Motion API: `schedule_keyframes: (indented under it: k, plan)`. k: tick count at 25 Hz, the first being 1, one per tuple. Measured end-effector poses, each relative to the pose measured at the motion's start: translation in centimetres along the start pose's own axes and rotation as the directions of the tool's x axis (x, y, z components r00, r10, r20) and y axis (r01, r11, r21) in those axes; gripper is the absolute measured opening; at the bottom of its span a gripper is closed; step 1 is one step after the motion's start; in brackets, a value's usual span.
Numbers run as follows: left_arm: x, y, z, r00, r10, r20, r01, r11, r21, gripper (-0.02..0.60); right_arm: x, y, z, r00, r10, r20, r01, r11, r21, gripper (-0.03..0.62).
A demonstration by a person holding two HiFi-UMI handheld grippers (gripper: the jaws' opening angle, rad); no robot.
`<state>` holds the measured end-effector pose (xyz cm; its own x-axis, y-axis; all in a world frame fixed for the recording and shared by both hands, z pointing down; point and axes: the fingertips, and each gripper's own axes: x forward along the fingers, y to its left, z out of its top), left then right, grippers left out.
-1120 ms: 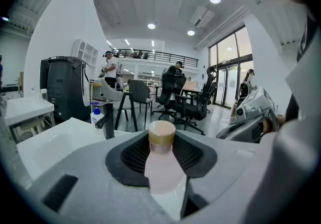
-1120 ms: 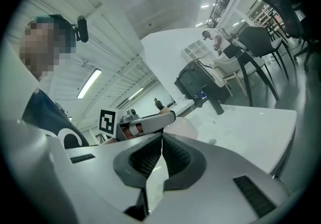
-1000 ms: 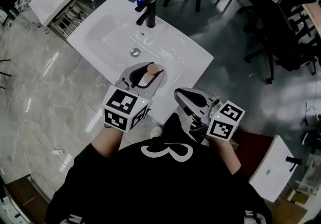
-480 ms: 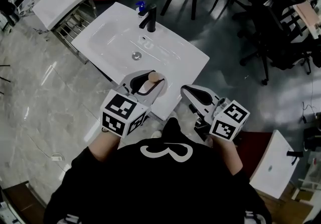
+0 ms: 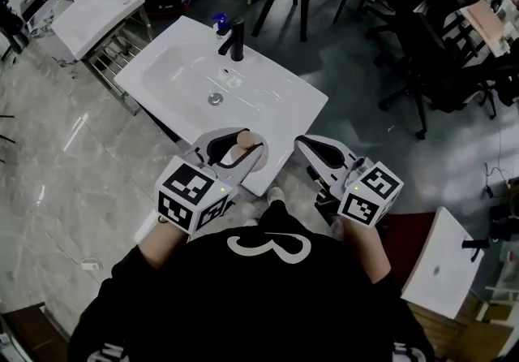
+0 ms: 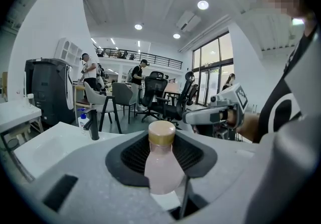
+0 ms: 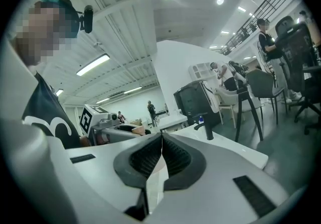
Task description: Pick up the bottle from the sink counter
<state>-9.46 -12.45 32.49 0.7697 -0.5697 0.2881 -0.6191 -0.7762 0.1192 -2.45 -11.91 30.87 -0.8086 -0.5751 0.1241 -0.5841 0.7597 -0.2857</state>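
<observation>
A small pale pink bottle with a tan cap stands upright between the jaws of my left gripper, which is shut on it and holds it in the air over the near edge of the white sink counter. The left gripper view shows the bottle pressed between the black pads. My right gripper hovers to the right of the counter's near corner, shut with nothing in it; in the right gripper view its pads meet in a thin line.
A black faucet and a blue-capped dispenser stand at the counter's far side, with a drain in the basin. A second white sink unit is at far left. Black office chairs crowd the right.
Both grippers have drawn back from the sink and risen a little, the left one carrying the bottle. The counter now lies farther up in the head view.
</observation>
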Motion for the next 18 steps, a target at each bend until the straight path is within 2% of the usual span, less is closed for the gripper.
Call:
schedule_keyframes:
  k: [8, 18]
  plan:
    - [-0.42, 0.12, 0.64, 1.0, -0.004, 0.007, 0.004, 1.0, -0.003, 0.147, 0.14, 0.36, -0.25, 1.0, 0.007, -0.011, -0.007, 0.999, -0.034, 0.014]
    - [0.26, 0.64, 0.3, 1.0, -0.008, 0.005, 0.008, 1.0, -0.012, 0.147, 0.37, -0.43, -0.73, 1.0, 0.021, -0.002, -0.021, 1.0, 0.014, 0.014]
